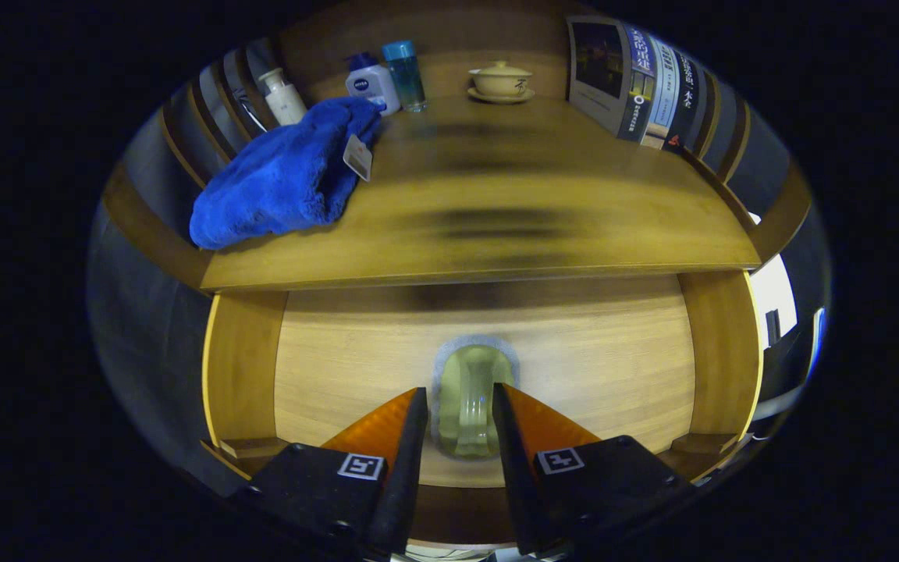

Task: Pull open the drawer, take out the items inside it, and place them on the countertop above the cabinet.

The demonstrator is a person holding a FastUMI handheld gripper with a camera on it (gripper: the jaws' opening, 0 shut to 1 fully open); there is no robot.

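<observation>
At lower centre of the frame, the gripper stood with its fingers apart on either side of the pale translucent handle of the light wooden drawer, not visibly clamping it. A grip set off-centre would probably slip off the smooth handle during the pull. On the brown wooden countertop above: one blue plush cloth, three bottles, one lidded cream cup on a saucer.

Countertop smeared w/ motion blur. Gripper fingers straddle the drawer handle; contact unclear. Handle's lower end hidden. Bottle labels too small.
</observation>
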